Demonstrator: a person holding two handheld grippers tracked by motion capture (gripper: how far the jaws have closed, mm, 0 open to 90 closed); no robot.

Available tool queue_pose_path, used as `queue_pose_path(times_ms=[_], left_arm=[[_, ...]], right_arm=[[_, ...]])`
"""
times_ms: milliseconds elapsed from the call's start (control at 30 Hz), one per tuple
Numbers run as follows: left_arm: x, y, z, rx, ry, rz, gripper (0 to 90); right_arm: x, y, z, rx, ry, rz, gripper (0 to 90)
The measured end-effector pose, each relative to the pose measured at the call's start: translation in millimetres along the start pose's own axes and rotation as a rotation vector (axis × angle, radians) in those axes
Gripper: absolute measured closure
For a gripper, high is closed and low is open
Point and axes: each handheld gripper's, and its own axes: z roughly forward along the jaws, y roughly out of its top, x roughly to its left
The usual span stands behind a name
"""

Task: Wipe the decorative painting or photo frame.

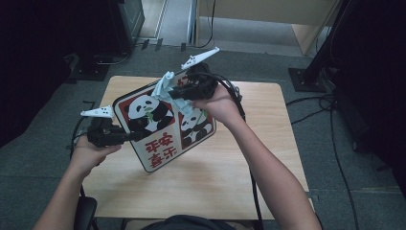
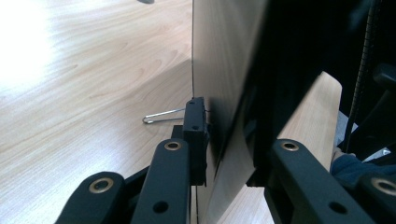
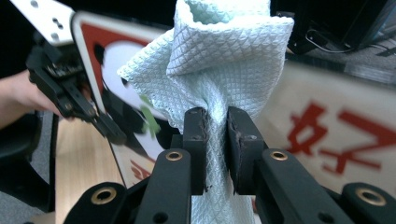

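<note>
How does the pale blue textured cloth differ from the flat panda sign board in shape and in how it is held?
The pale blue cloth is soft and bunched; the panda board is stiff and flat. The right gripper pinches the cloth; the left gripper clamps the board's edge. Both are off the wooden table.

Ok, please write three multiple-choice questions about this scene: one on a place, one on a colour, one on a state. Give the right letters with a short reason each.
1. Where does the left gripper grip the panda board?
A. at its edge
B. at the middle of its picture side
C. nowhere, the board lies flat

2. What colour is the cloth?
A. dark red
B. pale blue-green
C. black

3. What is the state of the right gripper?
A. wide open and empty
B. shut on the cloth
C. shut on the board

Answers:
1 A: the high view shows its jaws on the board's left edge, board raised above the table.
2 B: the right gripper view shows pale blue-green fabric.
3 B: there the pads pinch the cloth.
</note>
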Motion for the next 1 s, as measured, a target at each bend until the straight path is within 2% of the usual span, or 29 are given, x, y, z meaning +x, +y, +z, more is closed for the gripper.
queue_pose_path(times_ms=[67, 233, 700, 967, 1000], left_arm=[[-0.4, 0.5, -2.4, -0.003, -0.001, 0.003, 76.0], [-2.2, 1.3, -2.6, 0.003, 0.006, 0.002, 77.6], [-2.2, -0.1, -1.0, -0.008, 0.009, 0.010, 78.1], [-3.3, 0.7, -0.1, -0.004, 0.009, 0.010, 77.5], [-3.4, 0.7, 0.0, -0.005, 0.009, 0.010, 77.5]], right_arm=[[3.7, 9.0, 1.1, 0.013, -0.002, -0.007, 79.5], [6.4, 17.1, 5.6, 0.034, -0.014, -0.014, 79.5], [5.0, 3.3, 18.8, 0.017, -0.005, -0.015, 79.5], [4.5, -12.0, 27.6, 0.017, -0.003, -0.022, 79.5], [5.1, -13.4, 28.1, 0.019, -0.002, -0.011, 79.5]])
